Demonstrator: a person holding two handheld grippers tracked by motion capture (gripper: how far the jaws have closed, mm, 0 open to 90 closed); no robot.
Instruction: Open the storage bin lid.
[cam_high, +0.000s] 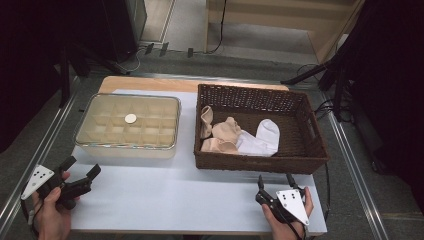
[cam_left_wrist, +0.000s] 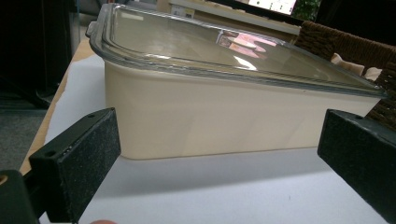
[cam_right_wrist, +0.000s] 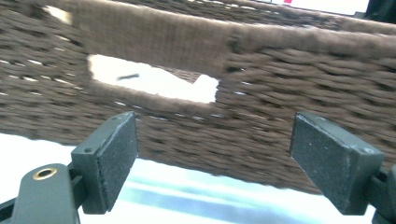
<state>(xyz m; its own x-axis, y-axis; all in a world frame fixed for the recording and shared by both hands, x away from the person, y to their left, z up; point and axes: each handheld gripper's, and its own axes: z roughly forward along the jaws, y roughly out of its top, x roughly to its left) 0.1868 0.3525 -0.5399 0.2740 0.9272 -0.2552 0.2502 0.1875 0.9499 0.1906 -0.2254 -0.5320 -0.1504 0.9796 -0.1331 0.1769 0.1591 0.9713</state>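
In the high view, the left gripper (cam_high: 80, 175) sits in the lower left of the frame, and its jaws stand wide apart with nothing between them; they point toward the cream storage box (cam_high: 127, 127), which rests on the white table cover (cam_high: 175, 200) in the left middle of the frame. The left gripper view shows the near wall of this box (cam_left_wrist: 224, 121) close in front, with its clear lid (cam_left_wrist: 210, 46) shut on top. The right gripper (cam_high: 275, 182) is in the lower right of the frame, also open and empty, just before the front wall of the brown woven basket (cam_high: 260, 162). In the right gripper view the basket (cam_right_wrist: 261, 116) is very near, and its handle slot (cam_right_wrist: 154, 81) lies in the upper left of the frame. Inside the basket lie several socks, beige ones (cam_high: 220, 137) to the left and a white one (cam_high: 262, 137) beside them. I judge the socks to be light, soft and floppy, so they will sag and may drag a neighbour along; it seems best to pinch one at a raised fold or at the cuff. The lid looks stiff, smooth and probably slippery, so the projecting rim should be the safest place to grip it. A small round white thing (cam_high: 130, 118) shows at the lid's middle; I cannot tell what it is.
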